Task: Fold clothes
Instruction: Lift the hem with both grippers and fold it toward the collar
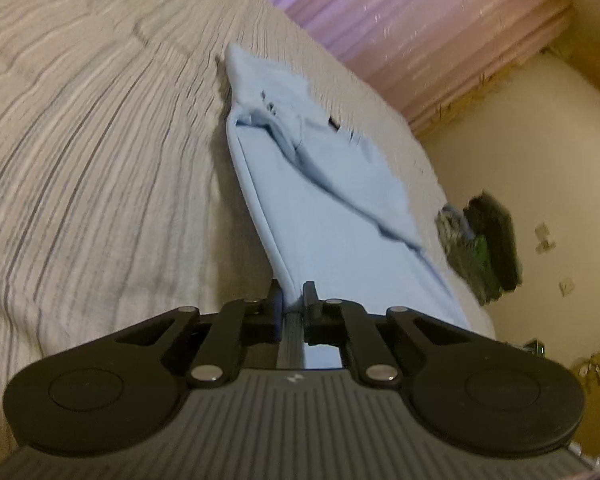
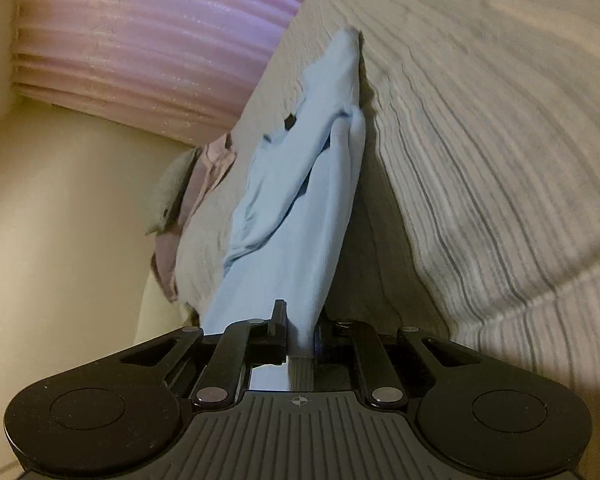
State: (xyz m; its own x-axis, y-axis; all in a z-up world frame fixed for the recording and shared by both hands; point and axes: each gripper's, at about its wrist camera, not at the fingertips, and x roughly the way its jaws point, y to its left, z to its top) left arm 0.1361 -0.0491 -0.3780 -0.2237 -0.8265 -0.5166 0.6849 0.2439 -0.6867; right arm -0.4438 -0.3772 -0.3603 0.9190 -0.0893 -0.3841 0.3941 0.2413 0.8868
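A light blue garment [image 1: 320,184] lies stretched along the striped bed cover [image 1: 100,140], its far end bunched into folds. My left gripper [image 1: 293,300] is shut on the garment's near hem, with cloth pinched between the black fingers. In the right wrist view the same blue garment [image 2: 300,200] rises from the bed toward the camera. My right gripper [image 2: 300,320] is shut on its near edge, the fabric drawn taut between the jaws. Both near corners are lifted off the bed.
A pink curtain [image 1: 420,20] hangs behind the bed. A pile of dark and green clothes [image 1: 484,240] sits at the bed's edge beside the cream floor [image 1: 540,140]. Pinkish and grey clothes [image 2: 188,200] lie at the bed's edge in the right view.
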